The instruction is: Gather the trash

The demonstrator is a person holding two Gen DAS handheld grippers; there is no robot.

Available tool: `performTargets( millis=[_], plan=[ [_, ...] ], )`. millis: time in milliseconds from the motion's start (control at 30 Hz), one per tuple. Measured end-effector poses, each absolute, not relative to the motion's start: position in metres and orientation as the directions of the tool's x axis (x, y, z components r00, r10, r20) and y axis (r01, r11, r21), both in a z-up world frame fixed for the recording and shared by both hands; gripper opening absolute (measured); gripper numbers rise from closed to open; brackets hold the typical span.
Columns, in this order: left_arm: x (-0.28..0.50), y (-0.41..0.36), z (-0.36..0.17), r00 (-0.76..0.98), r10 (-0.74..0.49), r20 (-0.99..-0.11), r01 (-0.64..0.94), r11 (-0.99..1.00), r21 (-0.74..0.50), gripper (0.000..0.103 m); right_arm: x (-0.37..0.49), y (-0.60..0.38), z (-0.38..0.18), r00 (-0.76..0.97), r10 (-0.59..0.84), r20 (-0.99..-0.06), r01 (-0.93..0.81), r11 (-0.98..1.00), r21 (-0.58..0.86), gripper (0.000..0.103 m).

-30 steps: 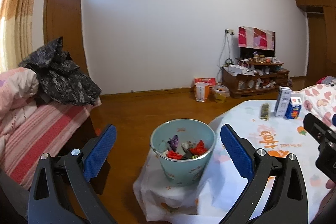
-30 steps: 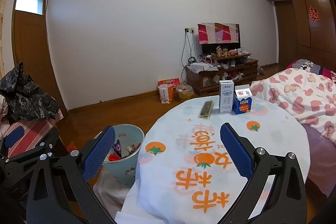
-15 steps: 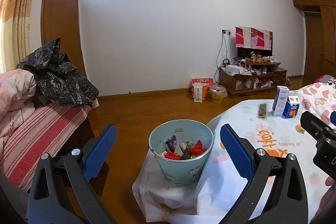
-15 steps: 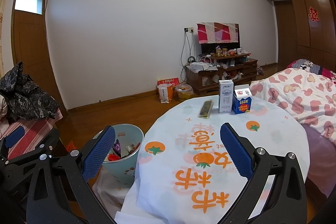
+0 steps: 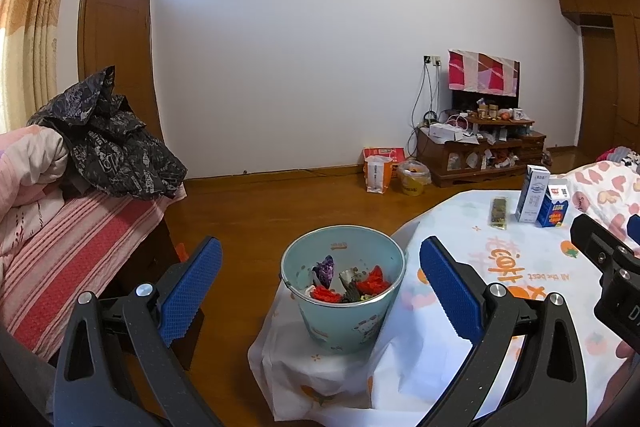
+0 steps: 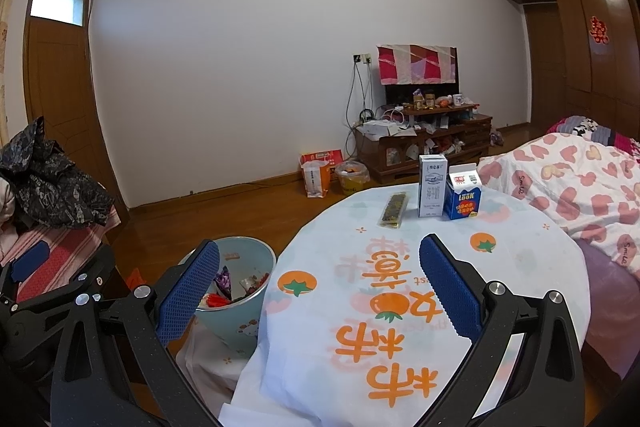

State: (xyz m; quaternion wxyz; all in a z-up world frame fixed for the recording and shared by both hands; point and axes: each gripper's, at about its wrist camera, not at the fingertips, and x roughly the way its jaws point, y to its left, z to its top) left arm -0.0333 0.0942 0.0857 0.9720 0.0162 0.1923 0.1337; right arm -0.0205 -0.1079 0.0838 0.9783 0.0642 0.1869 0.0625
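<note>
A pale teal bin (image 5: 343, 291) holding red and purple wrappers stands beside the round table (image 5: 520, 267), on a low cloth-covered stand. My left gripper (image 5: 320, 287) is open, its blue pads framing the bin from a short way back. My right gripper (image 6: 320, 287) is open and empty above the near part of the table (image 6: 400, 307), with the bin (image 6: 240, 291) at its left. At the table's far edge lie a flat dark snack packet (image 6: 394, 209), a tall white milk carton (image 6: 432, 185) and a shorter blue carton (image 6: 463, 191).
A bed with striped pink bedding and a black jacket (image 5: 108, 143) is at the left. A heart-print quilt (image 6: 568, 179) lies to the right of the table. Far off, a cluttered TV cabinet (image 6: 424, 143) and bags (image 6: 320, 173) line the wall across open wooden floor.
The left gripper has shifted slightly, so the bin sits a little lower and more centred between its pads. The right gripper has hardly moved. Both stay open.
</note>
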Motion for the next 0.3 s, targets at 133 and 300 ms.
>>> performTargets(
  millis=[133,300],
  plan=[
    [-0.0346,0.093,0.086,0.889,0.285,-0.357,-0.271,0.958,0.092,0.097,-0.021,-0.108,0.0838,0.922,0.148,-0.358,-0.099,0.984,0.15,0.098],
    [-0.034,0.0936,0.0854,0.887,0.28,-0.366,-0.268,0.96,0.084,0.097,-0.0212,-0.1059,0.0838,0.922,0.148,-0.357,-0.1,0.984,0.15,0.098]
  ],
)
